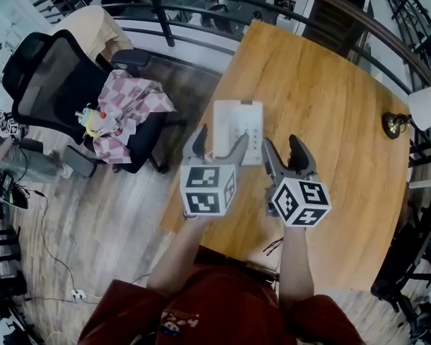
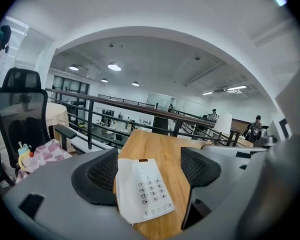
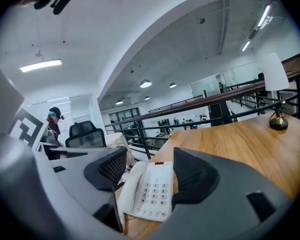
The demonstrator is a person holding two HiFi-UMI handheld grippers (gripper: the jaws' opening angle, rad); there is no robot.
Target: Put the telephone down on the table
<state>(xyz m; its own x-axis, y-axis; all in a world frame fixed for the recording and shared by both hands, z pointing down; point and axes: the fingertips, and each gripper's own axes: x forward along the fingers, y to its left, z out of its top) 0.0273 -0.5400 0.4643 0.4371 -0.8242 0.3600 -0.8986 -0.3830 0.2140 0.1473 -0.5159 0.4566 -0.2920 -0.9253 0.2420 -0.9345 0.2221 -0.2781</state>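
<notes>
Red sleeves (image 1: 122, 311) fill the bottom edge, above the wooden table (image 1: 323, 106). Off its left edge stands a black office chair (image 1: 50, 77). Left gripper (image 1: 221, 139) and right gripper (image 1: 281, 146) both hang spread, pinching nothing. White telephone (image 1: 238, 124) lies flat by the table's left edge, just beyond them. A lamp (image 1: 416, 110) stands at the right edge.

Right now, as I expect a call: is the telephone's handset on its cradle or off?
On: the handset lies seated along the left side of the telephone.
</notes>
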